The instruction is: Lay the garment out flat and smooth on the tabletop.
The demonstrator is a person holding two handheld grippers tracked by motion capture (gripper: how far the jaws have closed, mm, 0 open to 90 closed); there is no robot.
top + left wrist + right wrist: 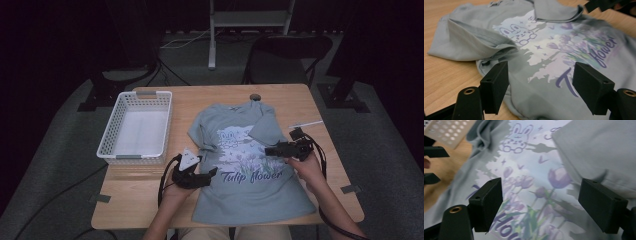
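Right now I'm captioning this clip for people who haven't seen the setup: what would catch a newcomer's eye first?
First the pale blue T-shirt spread face up across the middle of the wooden table, its tulip print reading "Tulip flower" and both sleeves folded inward. Next, the two black grippers with open jaws: the left gripper at the shirt's left edge, the right gripper over the print. A white perforated basket stands left of the shirt.

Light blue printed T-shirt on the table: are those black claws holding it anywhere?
No. Both the left gripper and right gripper are open above the light blue printed T-shirt, gripping nothing.
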